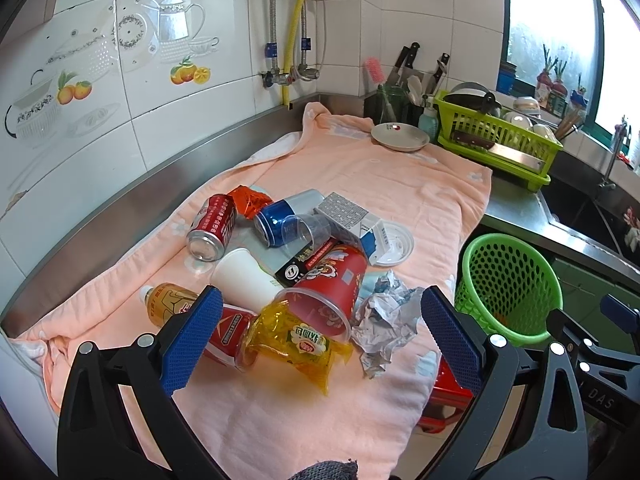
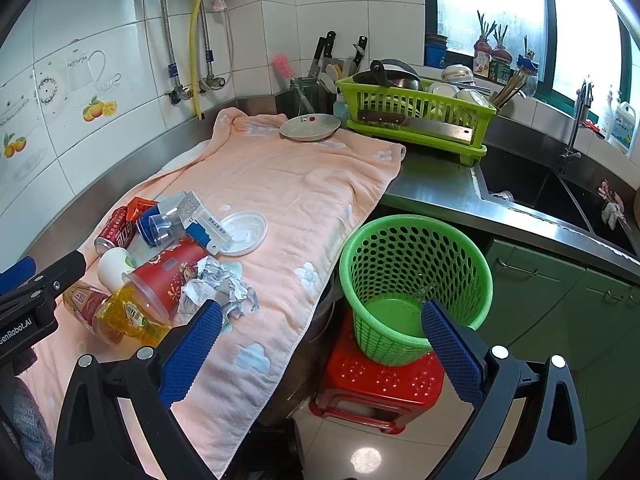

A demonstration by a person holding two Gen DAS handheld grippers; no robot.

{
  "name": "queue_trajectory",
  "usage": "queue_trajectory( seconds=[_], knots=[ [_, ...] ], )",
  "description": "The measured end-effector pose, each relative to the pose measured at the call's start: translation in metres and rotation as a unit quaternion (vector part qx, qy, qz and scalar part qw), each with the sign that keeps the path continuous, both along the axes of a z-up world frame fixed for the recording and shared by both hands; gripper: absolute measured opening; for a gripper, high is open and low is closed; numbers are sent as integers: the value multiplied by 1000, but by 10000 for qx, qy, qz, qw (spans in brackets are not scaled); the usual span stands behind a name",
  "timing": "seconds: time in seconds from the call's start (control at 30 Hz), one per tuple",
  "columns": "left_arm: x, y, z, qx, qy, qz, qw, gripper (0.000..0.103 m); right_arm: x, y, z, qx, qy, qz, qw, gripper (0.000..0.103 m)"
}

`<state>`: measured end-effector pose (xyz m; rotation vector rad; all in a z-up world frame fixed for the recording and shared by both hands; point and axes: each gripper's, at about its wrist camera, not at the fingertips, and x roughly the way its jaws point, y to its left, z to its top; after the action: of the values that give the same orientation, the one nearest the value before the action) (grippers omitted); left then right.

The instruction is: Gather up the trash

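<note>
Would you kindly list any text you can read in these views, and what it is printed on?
"DAS": right gripper body, seen from the left wrist.
"enRobot.AI": left gripper body, cut off at the frame edge.
Red can, yellow packet, black box: Chinese print, too small or distorted to read.

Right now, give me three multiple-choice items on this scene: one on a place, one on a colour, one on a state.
1. The green basket stands on:
A. the pink towel
B. a red stool
C. the sink

2. The plastic lid on the pink towel is:
A. white
B. black
C. yellow

3. The left gripper is:
A. shut on a can
B. shut on paper
C. open

Key: 1 B, the red stool sits beneath the basket; 2 A, it shows white beside the carton; 3 C, its fingers stand wide apart, holding nothing.
</note>
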<state>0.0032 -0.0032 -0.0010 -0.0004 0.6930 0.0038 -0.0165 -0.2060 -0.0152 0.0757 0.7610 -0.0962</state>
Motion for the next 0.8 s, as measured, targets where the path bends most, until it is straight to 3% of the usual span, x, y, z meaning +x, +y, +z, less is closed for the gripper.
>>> queue_trajectory(
  seconds=[0.8],
  knots=[
    [4, 8, -5, -14, 26, 98, 9999, 98, 8, 9, -5, 5, 76, 239, 9997, 97]
  ],
)
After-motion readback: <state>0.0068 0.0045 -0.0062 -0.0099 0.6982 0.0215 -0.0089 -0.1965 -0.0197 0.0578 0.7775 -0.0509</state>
